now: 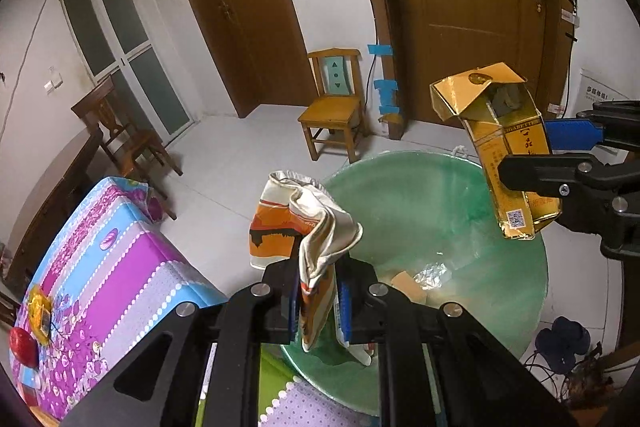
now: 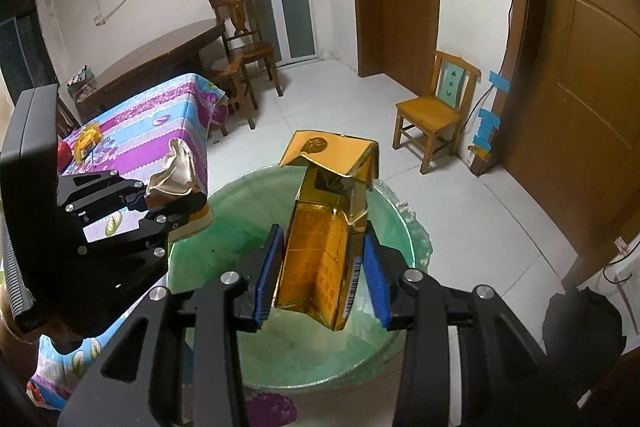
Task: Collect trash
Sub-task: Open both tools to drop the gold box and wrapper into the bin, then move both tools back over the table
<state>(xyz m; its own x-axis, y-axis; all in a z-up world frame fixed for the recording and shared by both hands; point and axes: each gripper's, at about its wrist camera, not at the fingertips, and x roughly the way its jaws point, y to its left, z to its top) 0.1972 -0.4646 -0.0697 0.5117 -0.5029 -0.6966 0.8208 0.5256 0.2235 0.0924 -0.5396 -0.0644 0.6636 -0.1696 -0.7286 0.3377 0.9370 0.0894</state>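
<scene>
We see the left gripper (image 1: 318, 301) clamped on a crumpled orange-and-white wrapper (image 1: 308, 227) over the green bin (image 1: 420, 211); the right gripper (image 2: 324, 277) has its pads just apart around a gold cigarette carton (image 2: 328, 247), barcode (image 2: 352, 281) visible, lettering unreadable.

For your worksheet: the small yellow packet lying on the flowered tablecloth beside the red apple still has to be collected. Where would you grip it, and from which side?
Grip the yellow packet across its two long edges near the middle, coming down from above. It seems to lie flat on the tablecloth, so its sides are low. Approach from the side away from the red apple, which sits close beside it, so the fingers are less likely to knock it.
</scene>
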